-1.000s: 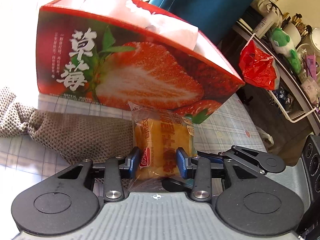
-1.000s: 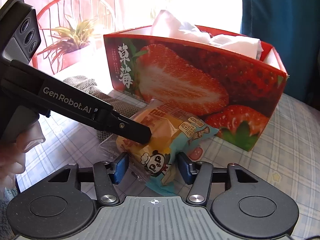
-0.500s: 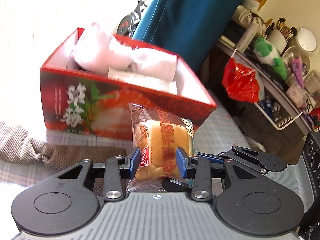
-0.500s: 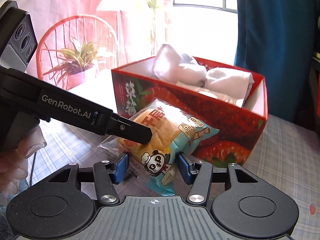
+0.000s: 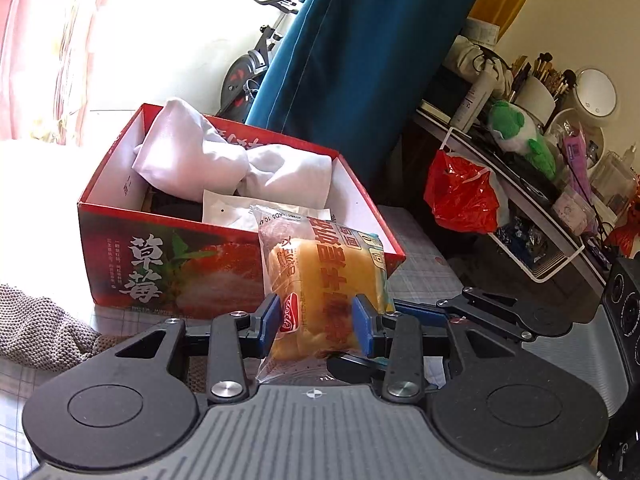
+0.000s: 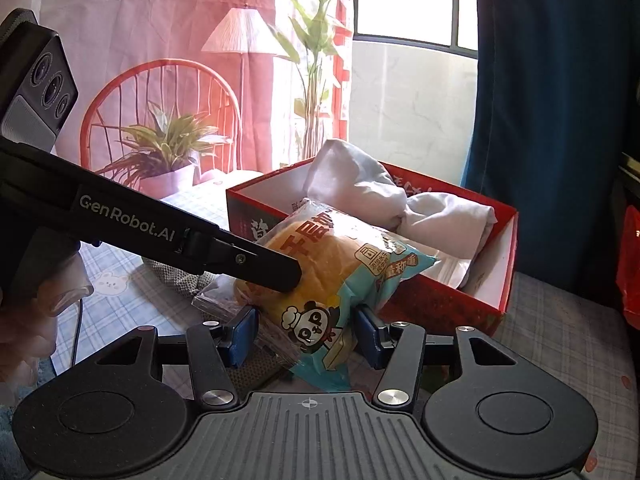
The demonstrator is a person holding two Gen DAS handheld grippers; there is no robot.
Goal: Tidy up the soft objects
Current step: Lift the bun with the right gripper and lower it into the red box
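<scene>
Both the left gripper (image 5: 316, 320) and right gripper (image 6: 306, 334) are clamping one packaged bread bun (image 5: 320, 280), now raised from beside the strawberry box (image 5: 132, 272) to its rim, nearing the drop onto the white cloth (image 5: 208, 164).

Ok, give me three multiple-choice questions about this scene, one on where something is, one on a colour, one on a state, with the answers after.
1. Where does the white cloth lie?
A. inside the strawberry box
B. on the grey knit cloth
C. on the side shelf

2. What colour are the pads of the left tool?
A. red
B. blue
C. green

3. How is the wrapped bread held?
A. by one tool only
B. lying free on the table
C. by both tools at once

Answers:
1 A, the cloth is bunched within the box walls.
2 B, both pads show blue beside the wrapper.
3 C, the right tool also clamps the wrapper, while the left tool's finger presses the bread's side.
</scene>
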